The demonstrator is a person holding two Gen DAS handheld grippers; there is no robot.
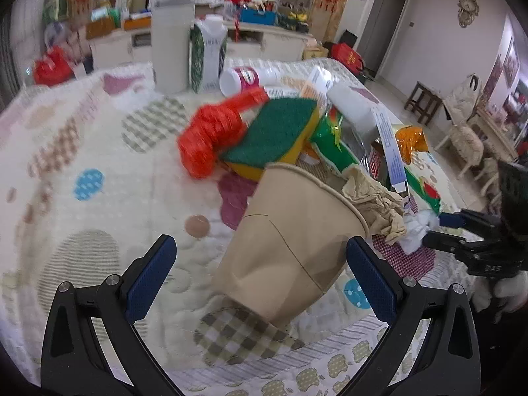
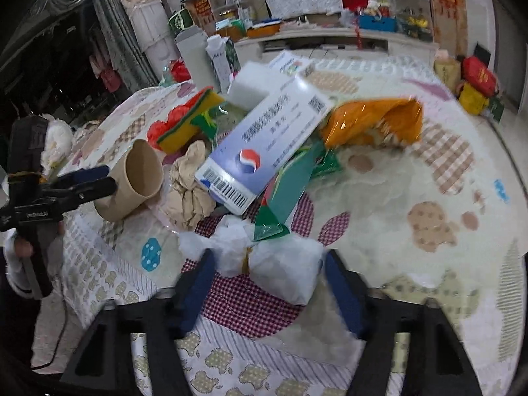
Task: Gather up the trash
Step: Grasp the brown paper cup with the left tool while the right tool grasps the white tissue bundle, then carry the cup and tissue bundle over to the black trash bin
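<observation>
A tan paper cup [image 1: 290, 231] lies tilted on its side on the quilted cloth, between the wide-apart fingers of my left gripper [image 1: 262, 264], which is open. The right pad is close to the cup's rim and the left pad is well away from it. In the right wrist view that left gripper [image 2: 107, 178] points at the cup [image 2: 138, 178] from the left. My right gripper [image 2: 270, 277] has its pads against both sides of a white crumpled plastic wad [image 2: 277, 264]. From the left wrist view, the right gripper [image 1: 440, 231] pinches the wad [image 1: 417, 231].
A pile of trash lies behind: crumpled brown paper [image 2: 191, 191], a blue-white box [image 2: 264, 145], an orange bag [image 2: 373, 122], a green wrapper [image 2: 283, 194], a green-yellow sponge [image 1: 274, 135] and red mesh [image 1: 211, 138]. A carton [image 1: 206, 56] and a grey cylinder [image 1: 171, 43] stand at the back.
</observation>
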